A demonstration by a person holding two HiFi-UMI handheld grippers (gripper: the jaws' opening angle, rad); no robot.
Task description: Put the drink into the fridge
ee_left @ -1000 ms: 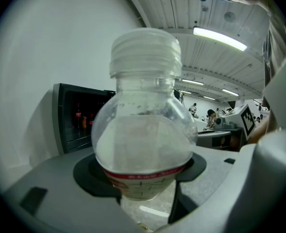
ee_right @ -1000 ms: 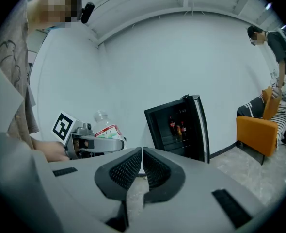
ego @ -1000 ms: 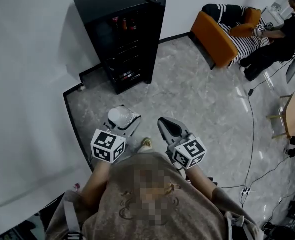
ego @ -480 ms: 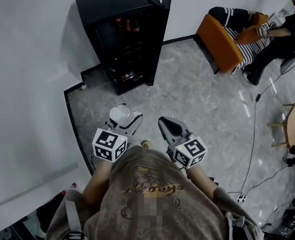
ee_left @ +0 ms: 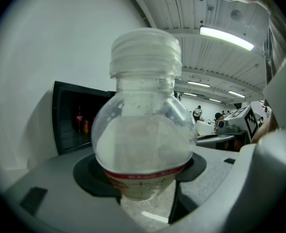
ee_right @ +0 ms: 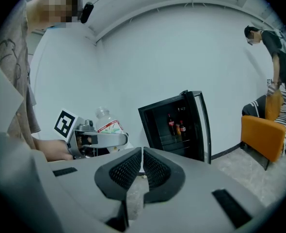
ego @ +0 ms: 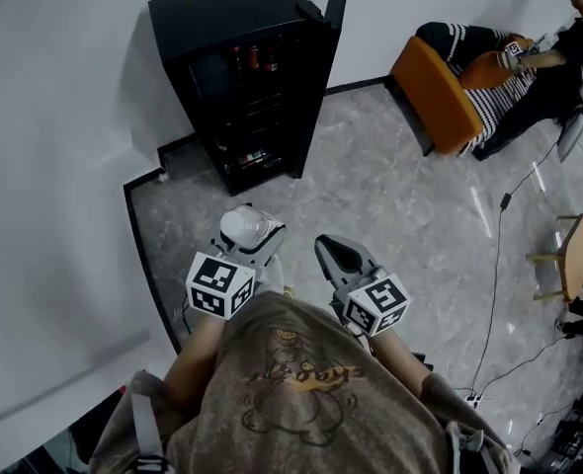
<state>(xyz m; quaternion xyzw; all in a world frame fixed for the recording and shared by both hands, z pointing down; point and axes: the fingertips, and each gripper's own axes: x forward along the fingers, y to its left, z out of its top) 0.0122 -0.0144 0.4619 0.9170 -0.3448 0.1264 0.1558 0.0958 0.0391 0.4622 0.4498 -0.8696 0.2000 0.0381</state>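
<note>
A clear plastic drink bottle (ee_left: 144,130) with a white cap and a red-edged label stands upright between the jaws of my left gripper (ego: 244,240), which is shut on it. From above its white cap (ego: 244,228) shows just ahead of the marker cube. The bottle (ee_right: 105,123) also shows in the right gripper view, at the left. My right gripper (ego: 337,255) is shut and holds nothing; its pads (ee_right: 142,169) meet. The black fridge (ego: 247,72) stands against the white wall ahead, door (ego: 336,8) swung open, with dark bottles (ee_right: 176,125) on an upper shelf.
Grey marble floor (ego: 390,215) lies between me and the fridge. An orange sofa (ego: 440,92) with a seated person (ego: 558,57) is at the far right. A cable (ego: 496,265) runs across the floor, and a small wooden table (ego: 573,250) stands at the right edge.
The view has shifted slightly, so the fridge sits a little nearer and more central. Both grippers keep their pose, the left still holding the bottle.
</note>
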